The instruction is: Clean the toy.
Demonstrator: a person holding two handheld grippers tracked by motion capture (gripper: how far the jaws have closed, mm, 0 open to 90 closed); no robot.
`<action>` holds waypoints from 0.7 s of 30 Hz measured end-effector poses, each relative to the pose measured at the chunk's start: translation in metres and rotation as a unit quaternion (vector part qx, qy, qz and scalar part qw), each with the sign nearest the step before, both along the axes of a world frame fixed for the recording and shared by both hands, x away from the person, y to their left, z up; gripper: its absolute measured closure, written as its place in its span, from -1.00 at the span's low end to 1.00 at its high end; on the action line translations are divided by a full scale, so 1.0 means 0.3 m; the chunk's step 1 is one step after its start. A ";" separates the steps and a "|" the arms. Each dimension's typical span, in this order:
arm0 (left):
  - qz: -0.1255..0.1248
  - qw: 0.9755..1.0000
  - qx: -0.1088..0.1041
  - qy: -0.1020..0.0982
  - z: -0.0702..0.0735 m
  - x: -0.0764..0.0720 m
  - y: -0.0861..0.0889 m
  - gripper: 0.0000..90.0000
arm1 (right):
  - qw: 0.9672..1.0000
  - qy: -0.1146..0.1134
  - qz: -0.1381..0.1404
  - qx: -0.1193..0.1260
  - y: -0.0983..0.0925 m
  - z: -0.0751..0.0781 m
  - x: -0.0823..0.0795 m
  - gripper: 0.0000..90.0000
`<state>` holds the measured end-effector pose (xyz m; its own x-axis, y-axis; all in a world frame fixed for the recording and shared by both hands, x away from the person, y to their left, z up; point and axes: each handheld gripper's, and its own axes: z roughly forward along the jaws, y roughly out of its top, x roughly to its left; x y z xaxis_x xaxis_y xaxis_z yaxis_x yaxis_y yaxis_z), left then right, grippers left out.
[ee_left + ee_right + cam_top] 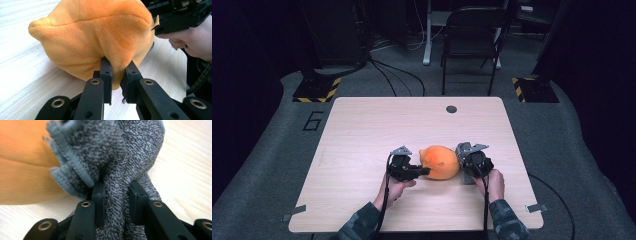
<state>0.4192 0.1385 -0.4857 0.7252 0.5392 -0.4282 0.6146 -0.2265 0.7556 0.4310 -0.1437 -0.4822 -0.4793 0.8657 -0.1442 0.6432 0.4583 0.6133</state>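
1. You are working in a lab or recording studio: dark curtains close in the far side and both flanks.
2. Your pale wooden table [362, 130] stands alone on grey carpet.
3. Hazard-striped stand bases [318, 90], floor cables [397, 75], a floor number [313, 121] and a folding chair [472, 40] lie beyond.

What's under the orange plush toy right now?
The orange plush toy rests on the bare wooden table. Grey terry cloth sits at its right side, clamped in the right gripper; whether it reaches underneath is hidden.
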 end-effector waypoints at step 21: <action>-0.002 1.000 -0.001 -0.010 -0.002 -0.002 -0.003 0.78 | 0.987 -0.072 0.134 0.059 0.224 0.210 -0.155 0.55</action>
<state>0.4185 0.1376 -0.4862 0.7356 0.5358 -0.4145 0.5986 -0.2279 0.7679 0.3846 -0.0765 -0.4193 -0.6751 0.7254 -0.1343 0.4106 0.5206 0.7486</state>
